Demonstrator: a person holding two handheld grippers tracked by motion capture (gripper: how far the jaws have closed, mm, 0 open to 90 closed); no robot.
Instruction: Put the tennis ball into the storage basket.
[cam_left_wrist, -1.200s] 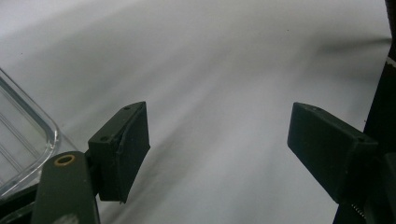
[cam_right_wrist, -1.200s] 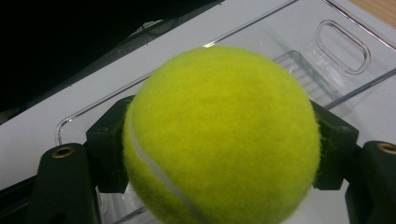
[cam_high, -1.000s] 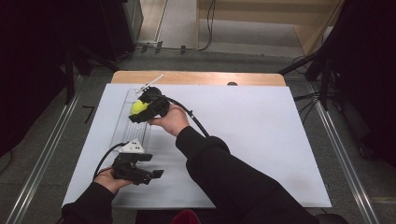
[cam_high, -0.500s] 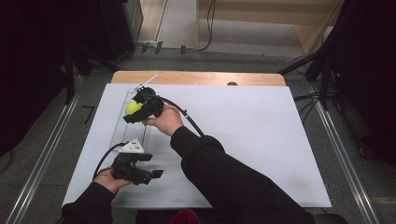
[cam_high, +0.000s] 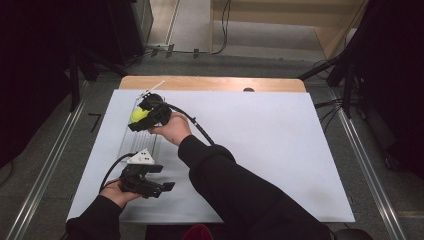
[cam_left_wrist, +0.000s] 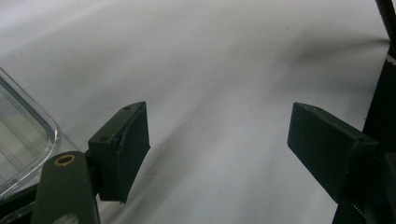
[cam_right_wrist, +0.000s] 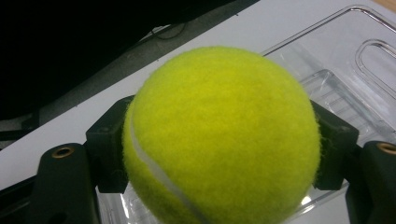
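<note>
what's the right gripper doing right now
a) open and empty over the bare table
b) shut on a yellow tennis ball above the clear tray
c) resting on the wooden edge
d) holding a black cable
b: in the right gripper view the right gripper has its jaws pressed on both sides of the tennis ball, with the clear plastic tray behind and below it.

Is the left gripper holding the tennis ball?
No, the left gripper has its jaws open over the bare white table; the right gripper clamps the tennis ball.
</note>
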